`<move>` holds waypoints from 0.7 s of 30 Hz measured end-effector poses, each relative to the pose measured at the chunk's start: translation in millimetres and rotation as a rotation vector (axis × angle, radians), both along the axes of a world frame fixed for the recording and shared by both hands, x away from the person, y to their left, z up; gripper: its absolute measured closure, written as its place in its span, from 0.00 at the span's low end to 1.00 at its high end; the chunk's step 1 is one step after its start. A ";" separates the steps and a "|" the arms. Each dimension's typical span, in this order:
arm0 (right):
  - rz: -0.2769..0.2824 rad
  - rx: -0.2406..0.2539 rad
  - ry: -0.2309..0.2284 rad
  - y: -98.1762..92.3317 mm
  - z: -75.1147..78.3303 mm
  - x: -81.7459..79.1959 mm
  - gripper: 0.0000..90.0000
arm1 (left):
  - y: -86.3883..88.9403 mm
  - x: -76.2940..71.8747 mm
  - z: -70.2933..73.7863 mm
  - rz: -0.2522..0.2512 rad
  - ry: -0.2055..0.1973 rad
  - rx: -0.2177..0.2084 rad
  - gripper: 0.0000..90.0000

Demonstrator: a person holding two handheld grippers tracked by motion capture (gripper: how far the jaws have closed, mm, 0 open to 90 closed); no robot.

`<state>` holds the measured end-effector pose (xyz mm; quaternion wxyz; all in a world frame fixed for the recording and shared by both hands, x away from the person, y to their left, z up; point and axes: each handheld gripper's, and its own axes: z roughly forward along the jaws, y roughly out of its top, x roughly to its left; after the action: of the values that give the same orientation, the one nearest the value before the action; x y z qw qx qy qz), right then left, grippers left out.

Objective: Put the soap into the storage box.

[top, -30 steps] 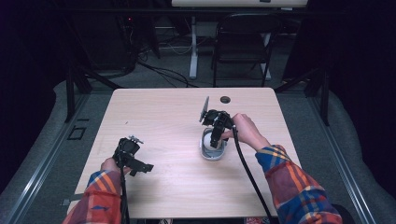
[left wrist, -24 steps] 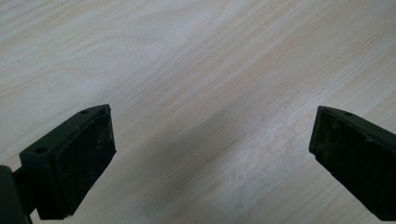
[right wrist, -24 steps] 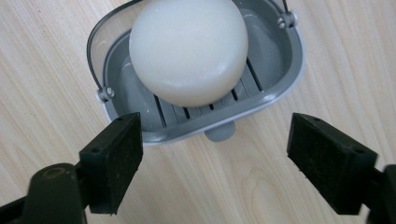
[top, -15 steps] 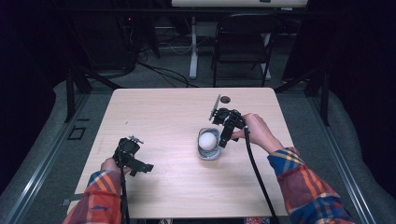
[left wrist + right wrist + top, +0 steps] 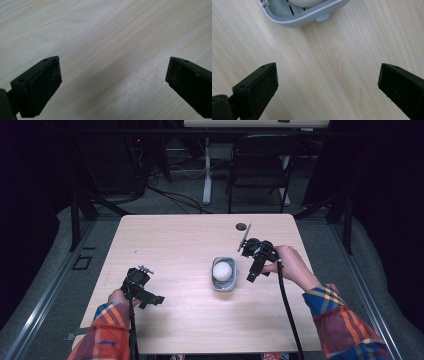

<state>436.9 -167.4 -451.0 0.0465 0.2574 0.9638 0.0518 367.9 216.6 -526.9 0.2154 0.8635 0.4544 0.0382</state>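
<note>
Near the middle of the pale wooden table [image 5: 175,245], a little toward the person's right, sits a small grey plastic tray with rounded corners [image 5: 223,281], and in it lies a smooth white egg-shaped object [image 5: 222,269]. From the right gripper view the tray [image 5: 287,18] shows a slotted floor, a small tab on its outer rim and the cream-white underside of the egg-shaped object [image 5: 305,2] at the top edge.

Just beside the tray, on its right, hangs the right black two-jaw gripper [image 5: 253,274], held in the person's right hand [image 5: 290,265] — apart from the tray, not touching it. Its jaws stand wide apart with only bare wood grain between them, as the right gripper view makes plain [image 5: 327,87]. A black cable [image 5: 287,310] trails from it back toward the person's plaid sleeve [image 5: 340,320].

Well apart from the tray, near the table's front left, the left black two-jaw gripper [image 5: 150,299] rests low over the wood in the person's left hand [image 5: 120,296]. Its jaws are likewise spread wide — the left gripper view [image 5: 112,87] shows nothing between them but the table surface.

A small dark round hole or grommet [image 5: 241,226] sits at the table's far edge. Beyond the table stands a dark folding chair [image 5: 260,165] on a grey floor, with cables running across it.
</note>
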 end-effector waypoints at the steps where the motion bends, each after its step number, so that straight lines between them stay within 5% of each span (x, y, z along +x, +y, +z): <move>1: -0.003 -0.003 0.002 -3.0 -0.1 -1.3 0.02 | 0.0 0.1 -0.1 -0.001 -0.001 0.000 0.00; 21: -0.086 -0.051 0.040 -56.4 -23.7 -24.1 0.01 | -0.6 0.0 -0.1 -0.001 0.000 0.003 0.00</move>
<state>412.8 -223.8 -474.7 0.0362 0.2984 0.9535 0.0199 367.9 216.0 -527.0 0.2140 0.8642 0.4538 0.0388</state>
